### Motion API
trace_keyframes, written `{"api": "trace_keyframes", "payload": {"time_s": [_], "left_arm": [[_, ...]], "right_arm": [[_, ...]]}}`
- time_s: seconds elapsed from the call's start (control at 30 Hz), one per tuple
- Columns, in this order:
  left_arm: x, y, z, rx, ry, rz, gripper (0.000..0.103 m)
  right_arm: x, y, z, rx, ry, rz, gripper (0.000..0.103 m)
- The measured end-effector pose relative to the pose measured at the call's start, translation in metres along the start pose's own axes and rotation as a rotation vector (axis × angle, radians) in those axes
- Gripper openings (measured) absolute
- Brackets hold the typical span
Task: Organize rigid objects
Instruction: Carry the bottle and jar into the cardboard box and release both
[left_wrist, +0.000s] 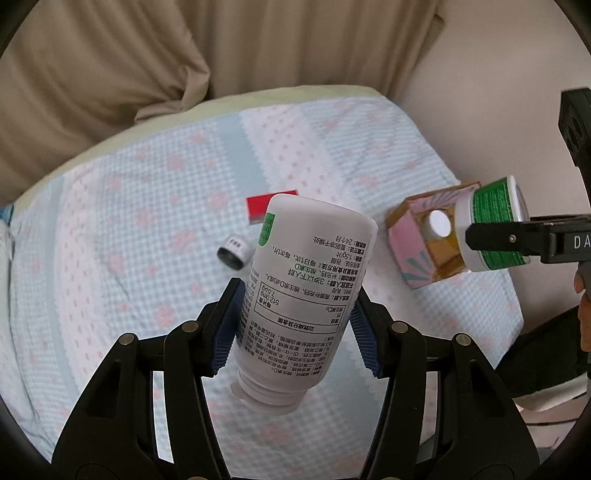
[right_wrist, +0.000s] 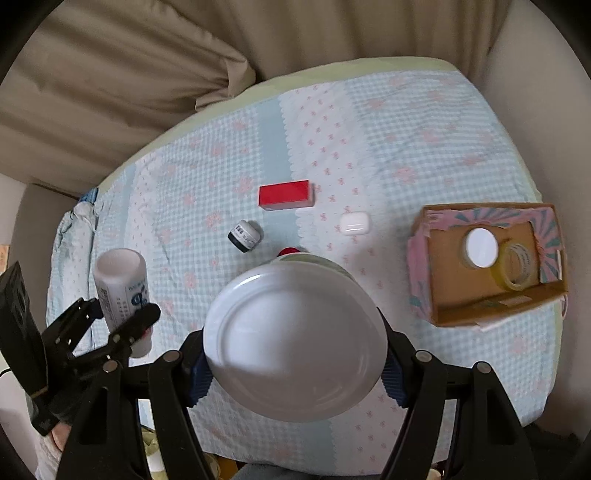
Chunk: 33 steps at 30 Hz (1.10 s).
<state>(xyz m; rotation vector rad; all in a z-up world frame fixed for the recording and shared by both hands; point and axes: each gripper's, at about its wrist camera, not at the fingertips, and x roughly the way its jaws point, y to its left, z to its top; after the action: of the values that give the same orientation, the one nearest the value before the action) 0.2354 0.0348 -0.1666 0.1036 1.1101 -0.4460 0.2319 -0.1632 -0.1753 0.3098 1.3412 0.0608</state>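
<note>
My left gripper (left_wrist: 295, 314) is shut on a white pill bottle (left_wrist: 306, 280), held upside down above the bed; it also shows in the right wrist view (right_wrist: 123, 284). My right gripper (right_wrist: 295, 365) is shut on a jar with a green label (left_wrist: 491, 225), whose white lid (right_wrist: 295, 339) faces the camera. The jar hangs beside an open pink cardboard box (right_wrist: 417, 269), which holds a white-capped jar (right_wrist: 480, 247) and a tape roll (right_wrist: 519, 266). A red box (right_wrist: 286, 195), a small black-and-white jar (right_wrist: 245, 235) and a white earbud case (right_wrist: 354, 222) lie on the bedspread.
The checked blue and pink bedspread (right_wrist: 406, 140) covers the bed. Beige pillows or bedding (right_wrist: 110, 81) lie along the far edge. A pale wall (left_wrist: 498, 92) is on the right of the bed.
</note>
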Motion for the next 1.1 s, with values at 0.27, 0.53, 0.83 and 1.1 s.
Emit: {"api": "trace_keyframes", "payload": {"time_s": [0.27, 0.53, 0.83, 1.1], "left_arm": [[-0.001, -0.07, 0.008, -0.019, -0.033, -0.011, 0.052], [0.045, -0.166, 0.025, -0.047, 0.008, -0.061, 0.052], [0.124, -0.254, 0.049, -0.05, 0.102, -0.076, 0.052], [0.21, -0.278, 0.064, -0.099, 0.213, -0.031, 0.052]], "right_arm": [[-0.043, -0.074, -0.01, -0.006, -0.03, -0.006, 0.069], [-0.061, -0.16, -0.007, -0.017, -0.018, -0.011, 0.069], [-0.032, -0.244, 0.005, -0.071, 0.067, -0.011, 0.069], [0.026, -0.281, 0.016, -0.184, 0.136, 0.016, 0.069]]}}
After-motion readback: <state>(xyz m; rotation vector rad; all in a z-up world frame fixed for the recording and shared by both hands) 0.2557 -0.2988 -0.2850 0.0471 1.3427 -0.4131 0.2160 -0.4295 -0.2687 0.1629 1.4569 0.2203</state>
